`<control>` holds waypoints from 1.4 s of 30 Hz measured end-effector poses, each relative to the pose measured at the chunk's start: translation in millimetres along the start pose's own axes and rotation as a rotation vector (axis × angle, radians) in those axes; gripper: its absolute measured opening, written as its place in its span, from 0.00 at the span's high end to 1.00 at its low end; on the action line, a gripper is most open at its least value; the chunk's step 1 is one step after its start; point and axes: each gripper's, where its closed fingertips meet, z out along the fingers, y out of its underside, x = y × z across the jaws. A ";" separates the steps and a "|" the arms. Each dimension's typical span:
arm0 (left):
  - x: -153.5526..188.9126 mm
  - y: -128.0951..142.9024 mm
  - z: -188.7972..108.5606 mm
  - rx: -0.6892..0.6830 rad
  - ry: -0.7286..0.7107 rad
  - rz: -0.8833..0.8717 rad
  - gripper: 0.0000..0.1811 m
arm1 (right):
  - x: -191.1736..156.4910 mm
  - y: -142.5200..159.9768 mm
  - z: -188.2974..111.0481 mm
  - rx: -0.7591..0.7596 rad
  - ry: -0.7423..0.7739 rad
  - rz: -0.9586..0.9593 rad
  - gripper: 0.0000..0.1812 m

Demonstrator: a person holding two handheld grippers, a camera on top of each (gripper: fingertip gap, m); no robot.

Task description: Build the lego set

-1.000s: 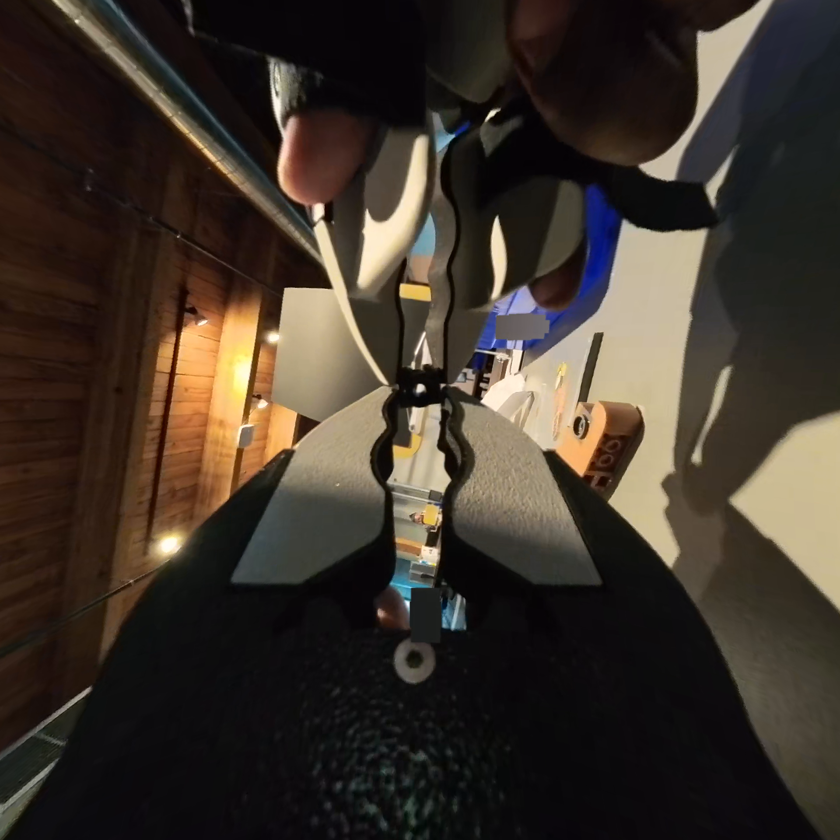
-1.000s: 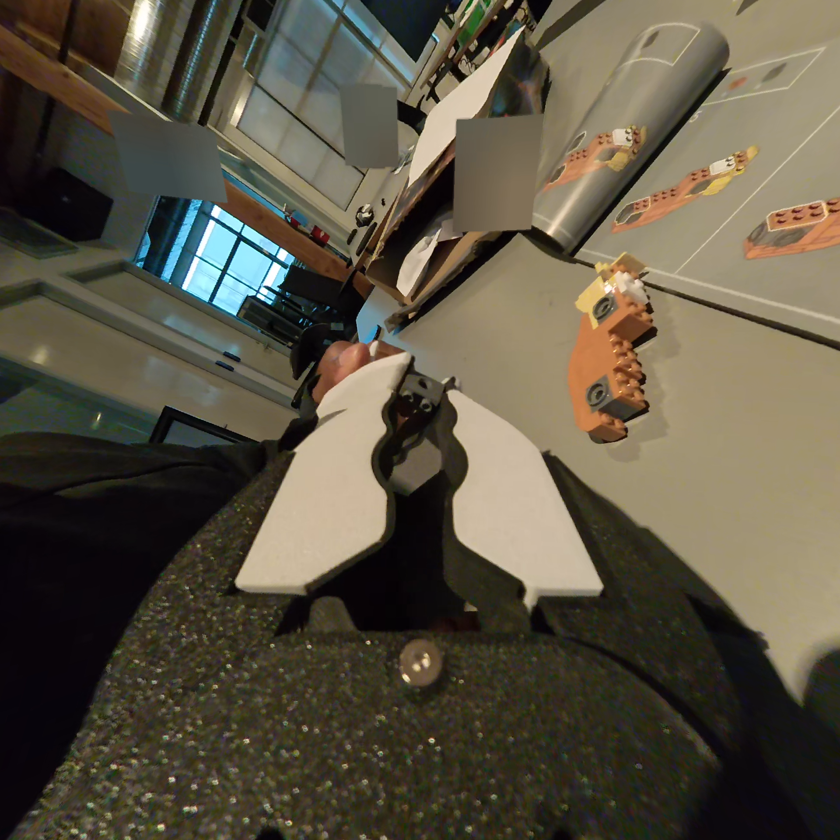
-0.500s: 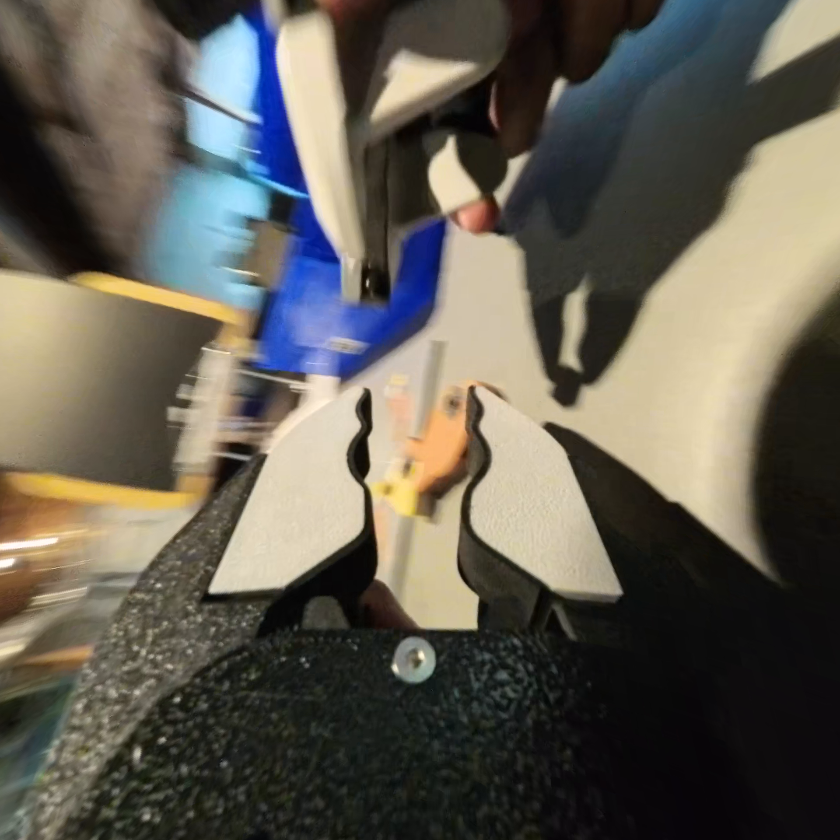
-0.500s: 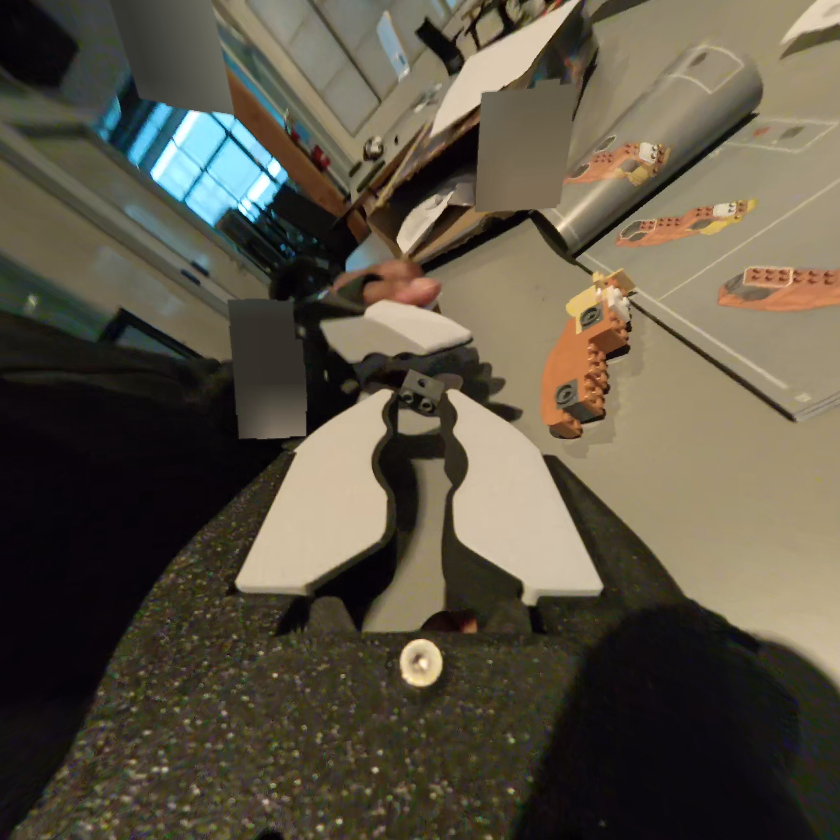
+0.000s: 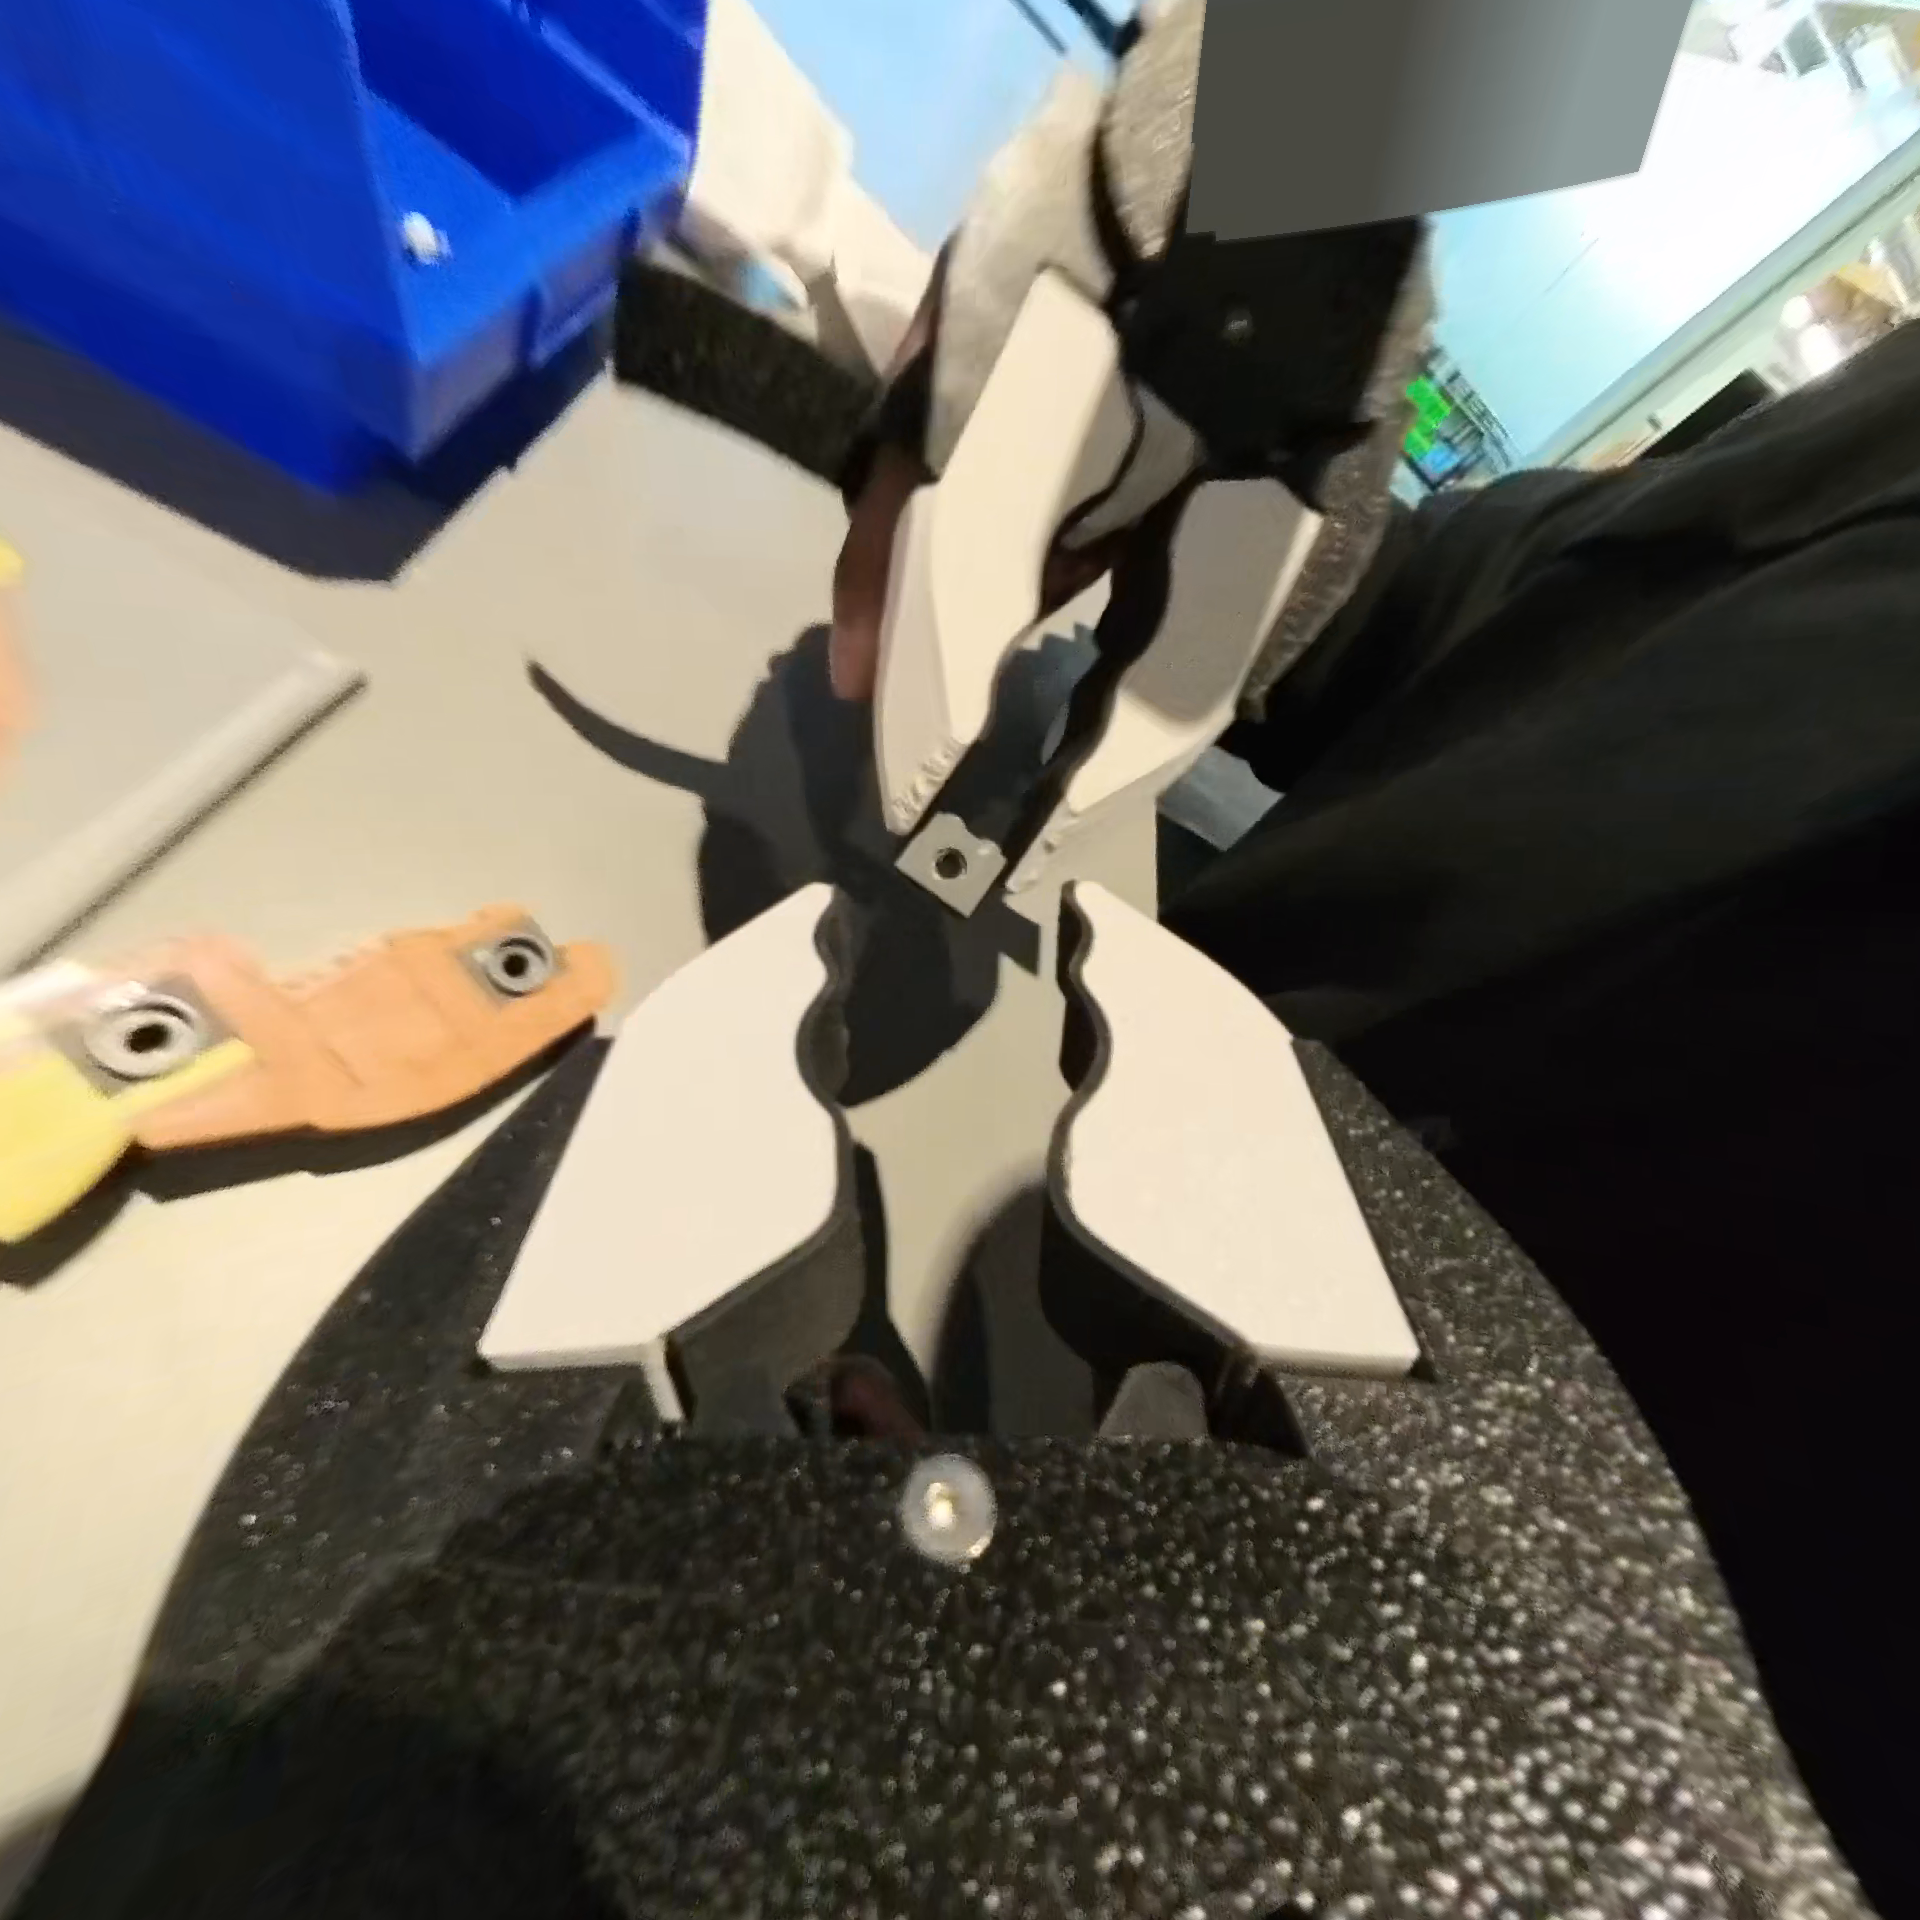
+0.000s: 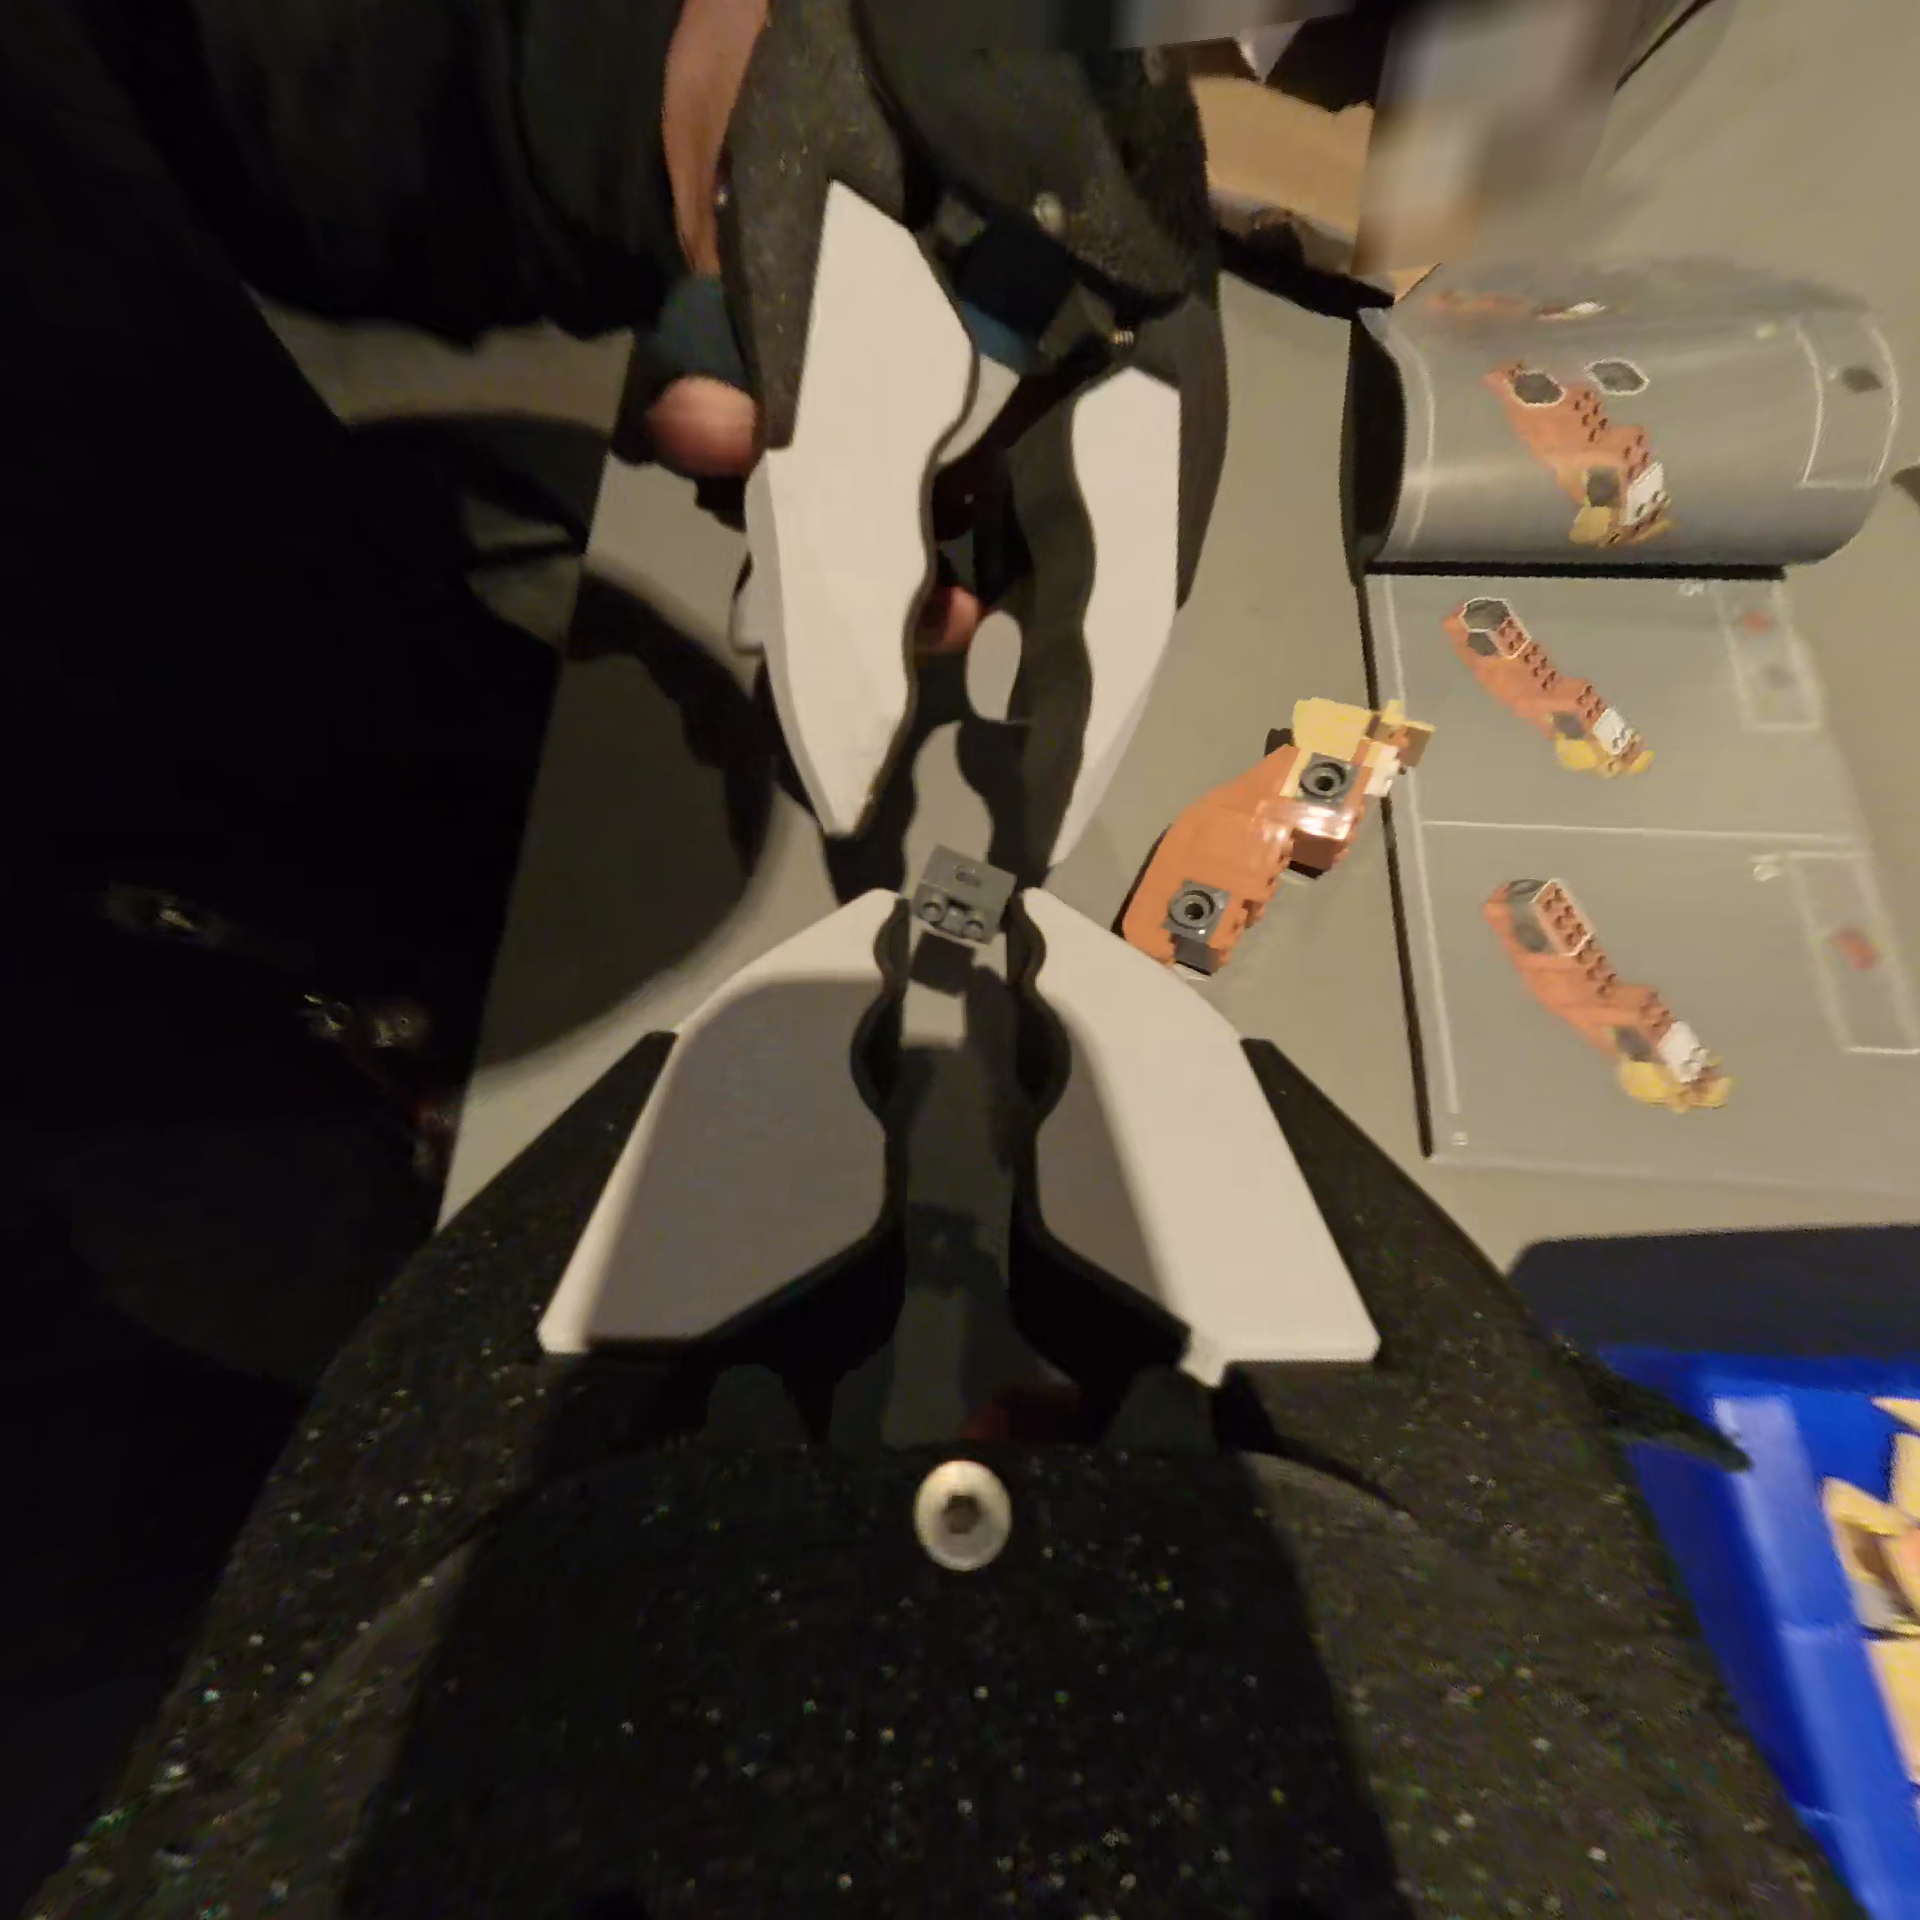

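My right gripper (image 6: 958, 916) is shut on a small dark grey brick (image 6: 966, 888) at its fingertips. My left gripper (image 5: 951, 920) is open and empty. The two grippers point tip to tip above the grey table. In the left wrist view the right gripper (image 5: 971, 847) comes down from above with the brick (image 5: 951, 860) just in front of my open left jaws. In the right wrist view the left gripper (image 6: 951, 842) hangs just beyond the brick. The orange and yellow lego model (image 6: 1247, 852) lies on the table to the right, and shows at the left in the left wrist view (image 5: 395, 1029).
An open instruction booklet (image 6: 1662, 883) with pictures of the model lies right of the model, its far page curled up. A blue bin (image 5: 312, 208) stands behind the model and shows at the lower right in the right wrist view (image 6: 1766, 1558). A dark sleeve (image 5: 1558, 727) fills the right. Left and right tips are no more than a few centimetres apart.
The left gripper has let go of the brick and opened. Both grippers have swung down toward the table and face tip to tip again. The right gripper has kept hold of the brick.
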 end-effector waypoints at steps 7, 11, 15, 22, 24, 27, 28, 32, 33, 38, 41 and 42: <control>-4.2 5.1 5.9 -0.026 -0.004 -0.154 0.83 | -1.5 6.6 6.7 -0.105 0.030 -0.069 0.91; -6.3 6.9 8.1 -0.027 -0.008 -0.199 0.86 | -3.4 8.0 9.2 -0.151 0.045 -0.111 0.91; -7.9 9.4 9.7 -0.020 -0.011 -0.229 0.90 | -3.2 10.6 10.0 -0.185 0.053 -0.135 0.91; -9.8 -1.4 3.6 0.138 0.048 -0.346 0.92 | 6.8 3.6 5.4 -0.108 0.136 -0.110 0.89; -8.4 -5.5 1.5 0.199 0.092 -0.399 0.93 | 8.3 1.8 3.7 -0.048 0.152 -0.065 0.88; -8.5 -9.3 -0.2 0.271 0.152 -0.473 0.93 | 11.2 1.3 2.3 0.034 0.179 -0.001 0.85; -9.5 -10.1 -0.7 0.290 0.163 -0.493 0.93 | 11.2 -0.2 1.6 0.067 0.184 0.015 0.85; -5.5 -14.5 -0.9 0.331 0.238 -0.545 0.93 | 9.7 -5.8 0.4 0.159 0.200 0.054 0.83; -3.3 -15.7 -0.8 0.335 0.254 -0.545 0.93 | 10.6 -6.1 0.5 0.170 0.209 0.060 0.84; 3.2 -22.2 -2.3 0.362 0.308 -0.545 0.93 | 7.3 -13.8 -0.8 0.272 0.173 0.111 0.90; 5.8 -23.3 -2.4 0.364 0.317 -0.519 0.92 | 6.5 -15.5 -2.8 0.310 0.179 0.109 0.91; 5.9 -23.1 -2.1 0.360 0.309 -0.503 0.92 | 6.5 -15.1 -3.0 0.317 0.184 0.112 0.91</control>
